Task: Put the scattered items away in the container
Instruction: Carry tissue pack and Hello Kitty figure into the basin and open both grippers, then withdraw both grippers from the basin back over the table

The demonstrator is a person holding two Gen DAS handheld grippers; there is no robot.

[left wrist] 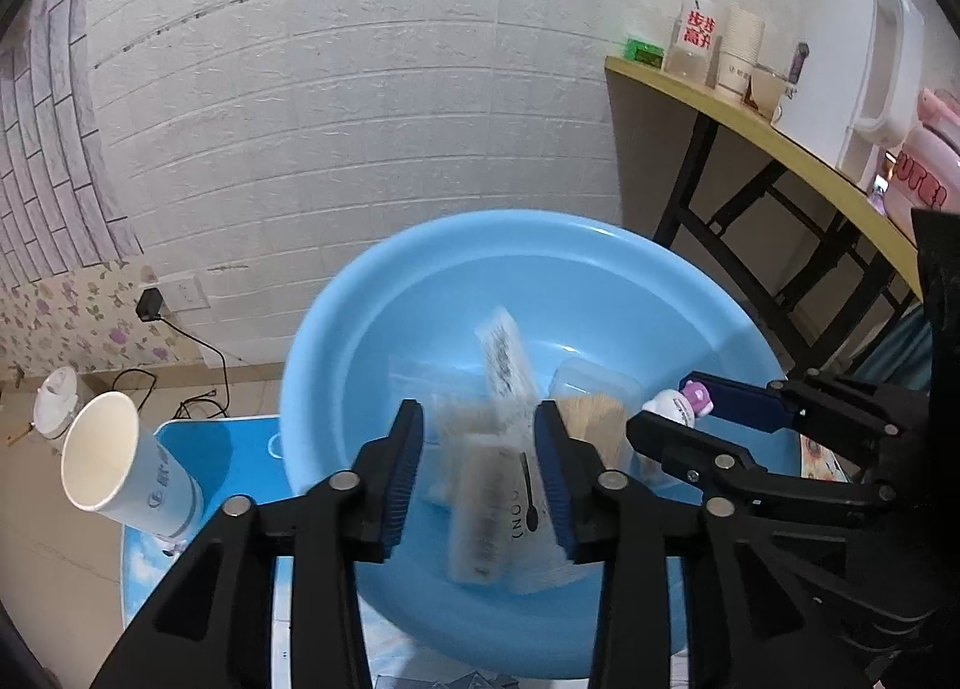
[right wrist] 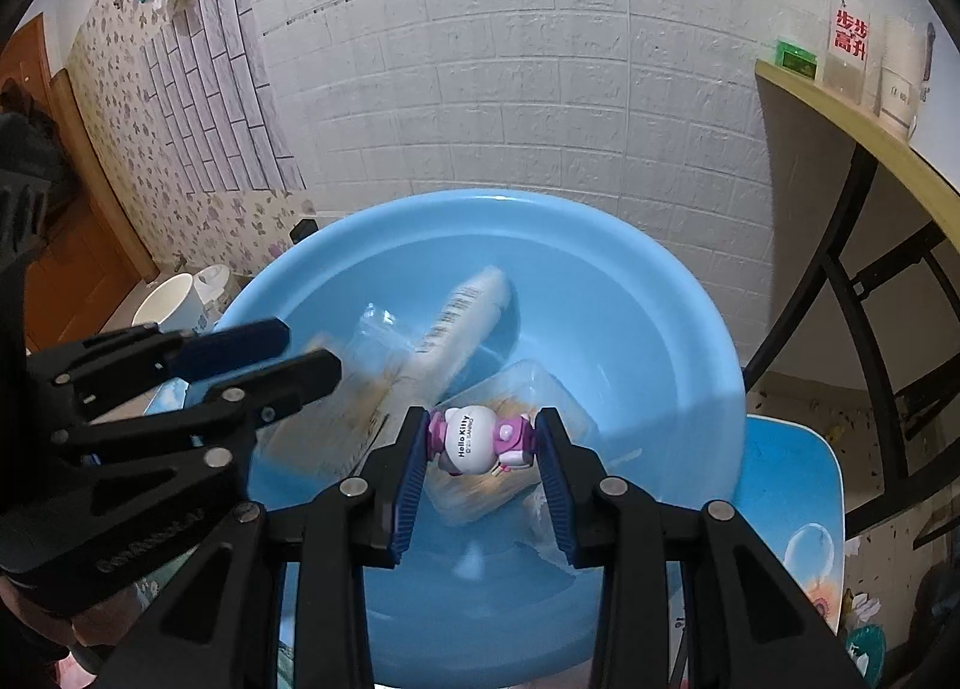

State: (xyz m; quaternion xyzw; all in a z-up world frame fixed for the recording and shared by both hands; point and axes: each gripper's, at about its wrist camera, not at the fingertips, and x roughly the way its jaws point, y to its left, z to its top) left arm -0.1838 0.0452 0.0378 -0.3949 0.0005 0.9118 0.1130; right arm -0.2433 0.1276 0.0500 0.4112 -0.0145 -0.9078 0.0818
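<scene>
The left claw [left wrist: 480, 479] is held over the blue basin [left wrist: 372, 293], its fingers parted around a blurred packet [left wrist: 486, 509] that is not pressed by the pads. The right claw [right wrist: 483, 470] is clamped on a small Hello Kitty figure [right wrist: 474, 443] above the basin. A wrapped tube [right wrist: 468, 317] and a clear box [left wrist: 591, 383] are seen inside. A paper cup [left wrist: 120, 461] lies tilted beside the basin on the counter [left wrist: 228, 443].

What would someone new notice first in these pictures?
The big blue basin fills the middle, with packets lying inside. Over it, the right gripper clamps a small Hello Kitty figure, and the left gripper hangs open above a blurred packet. A paper cup lies tipped at left.
</scene>
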